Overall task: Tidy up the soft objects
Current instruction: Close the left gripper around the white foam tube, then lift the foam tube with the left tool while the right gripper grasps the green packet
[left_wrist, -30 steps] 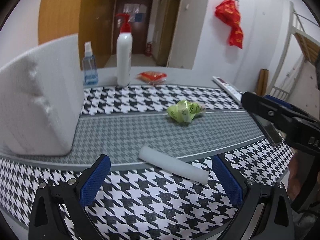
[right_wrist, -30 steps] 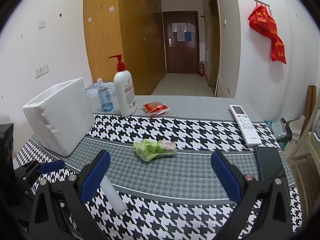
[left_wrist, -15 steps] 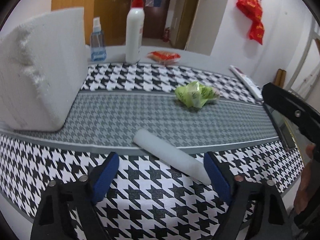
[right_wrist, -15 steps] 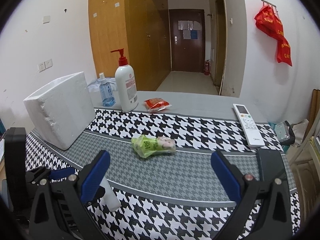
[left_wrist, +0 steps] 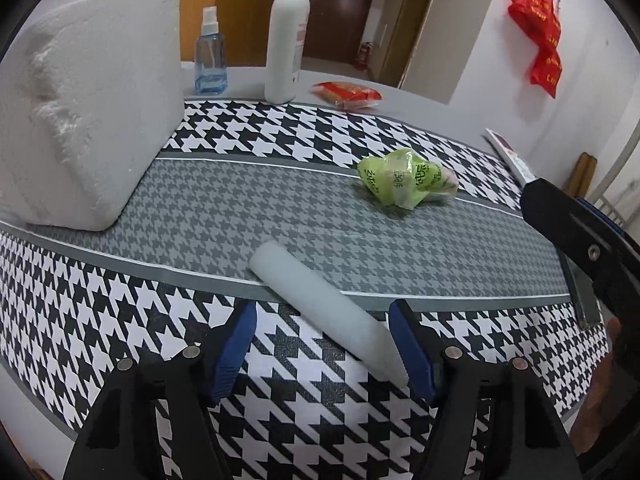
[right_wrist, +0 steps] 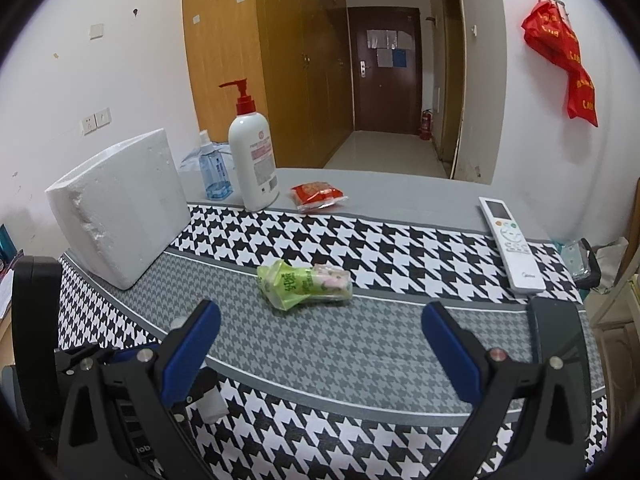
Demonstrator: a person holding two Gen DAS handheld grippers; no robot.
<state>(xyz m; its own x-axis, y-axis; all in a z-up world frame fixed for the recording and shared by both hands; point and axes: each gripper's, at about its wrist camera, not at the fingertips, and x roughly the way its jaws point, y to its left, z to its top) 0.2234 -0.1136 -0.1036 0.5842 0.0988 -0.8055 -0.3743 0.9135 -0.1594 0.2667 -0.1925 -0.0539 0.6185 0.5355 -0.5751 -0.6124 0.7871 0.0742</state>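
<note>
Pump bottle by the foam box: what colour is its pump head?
Red, on a white pump bottle; clearest in the right wrist view.

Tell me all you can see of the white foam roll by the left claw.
The foam roll is a plain white cylinder, soft-looking and matte. It lies flat and slantwise on the checked tablecloth, far end on the grey band. Its near end sits between the left claw's blue pads, which have just been closing; no firm squeeze shows yet.

Black hand-held gripper (left_wrist: 322, 336), blue pads (left_wrist: 236, 344)

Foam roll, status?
Left gripper closing around foam roll, fingers not yet pressing. Right gripper open, empty. Nothing in the way.
</note>
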